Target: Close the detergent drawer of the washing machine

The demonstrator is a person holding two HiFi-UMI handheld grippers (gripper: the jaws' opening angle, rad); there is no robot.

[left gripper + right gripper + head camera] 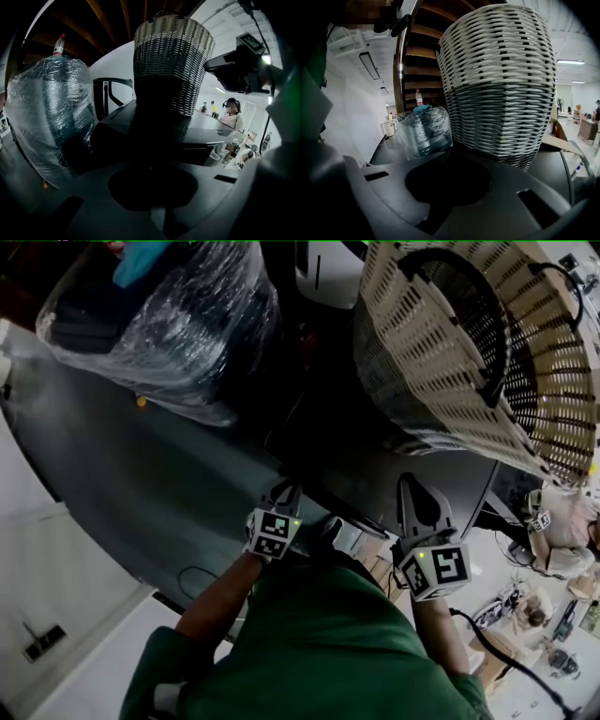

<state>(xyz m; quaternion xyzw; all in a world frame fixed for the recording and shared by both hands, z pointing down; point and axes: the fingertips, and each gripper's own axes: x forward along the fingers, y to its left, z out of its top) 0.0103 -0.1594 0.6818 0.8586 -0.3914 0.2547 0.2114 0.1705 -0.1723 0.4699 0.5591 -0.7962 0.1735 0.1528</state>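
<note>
The washing machine's dark top (169, 484) fills the head view from above. At its front edge, between my two grippers, a small pale grey part (349, 536) shows; I cannot tell whether it is the detergent drawer. My left gripper (292, 487) hovers just over that edge, its jaws together and holding nothing. In the left gripper view they make one dark column (157, 122). My right gripper (408, 482) stands to the right above the same edge. Its fingers meet at the tips and hold nothing.
A tall woven basket (469, 343) (501, 84) stands on the machine top at the right. A plastic-wrapped water jug (178, 324) (51, 117) sits at the left. A white wall panel (56, 596) runs along the left. People (230, 110) and floor clutter (553, 615) lie beyond on the right.
</note>
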